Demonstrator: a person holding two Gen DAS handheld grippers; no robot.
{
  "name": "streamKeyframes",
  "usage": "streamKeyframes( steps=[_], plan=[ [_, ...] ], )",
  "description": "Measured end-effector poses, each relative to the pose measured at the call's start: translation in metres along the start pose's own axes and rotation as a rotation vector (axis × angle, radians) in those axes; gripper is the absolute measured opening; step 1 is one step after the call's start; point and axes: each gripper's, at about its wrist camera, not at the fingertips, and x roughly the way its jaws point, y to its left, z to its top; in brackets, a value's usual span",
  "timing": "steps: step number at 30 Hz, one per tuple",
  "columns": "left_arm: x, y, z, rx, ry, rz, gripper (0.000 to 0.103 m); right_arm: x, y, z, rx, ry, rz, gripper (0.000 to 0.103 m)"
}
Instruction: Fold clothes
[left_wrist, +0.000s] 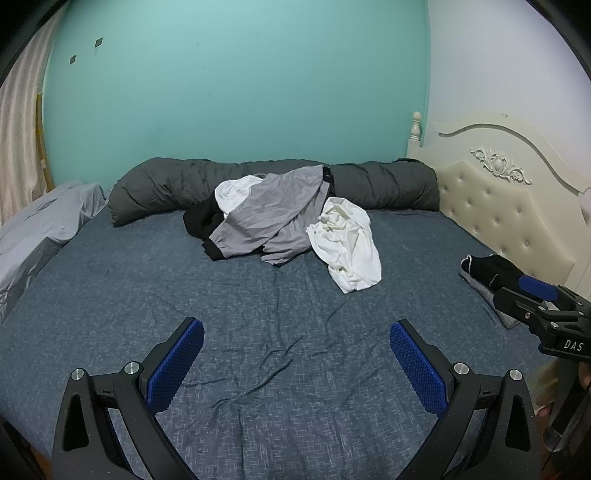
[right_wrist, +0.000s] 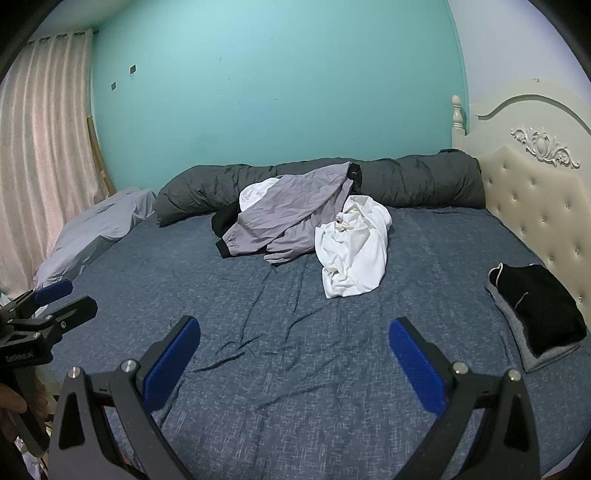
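Half-buried black garment (left_wrist: 197, 221) under pile

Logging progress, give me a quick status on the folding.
Left gripper and right gripper open, empty. Unfolded clothes pile mid-bed; folded stack by headboard. Nothing in the way.

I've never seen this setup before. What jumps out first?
A heap of unfolded clothes, grey, white and black, lies mid-bed against a dark rolled duvet. By the cream headboard sits a folded stack. Both the left gripper and right gripper hang open and empty.
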Motion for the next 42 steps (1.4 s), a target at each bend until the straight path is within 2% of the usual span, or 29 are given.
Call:
streamKeyframes(
  steps=[13,21,30,38,42],
  plan=[
    [0.010,0.000,0.002,-0.001,-0.012,0.003,0.103,0.012,-0.015,0.002,0.024,0.031,-0.004,0.103],
    [0.039,-0.001,-0.003,0.014,0.005,-0.022,0.103,0.041,-0.046,0.001,0.087,0.070,-0.029,0.103],
    [0.098,0.015,-0.008,-0.044,0.027,-0.053,0.103,0.105,-0.077,0.001,0.111,0.144,-0.051,0.103],
    [0.169,0.048,-0.018,-0.149,0.055,-0.053,0.103,0.187,-0.095,0.005,0.095,0.201,-0.070,0.103],
    [0.201,0.065,-0.026,-0.181,0.064,-0.040,0.103,0.232,-0.104,0.004,0.094,0.227,-0.052,0.103]
  ],
)
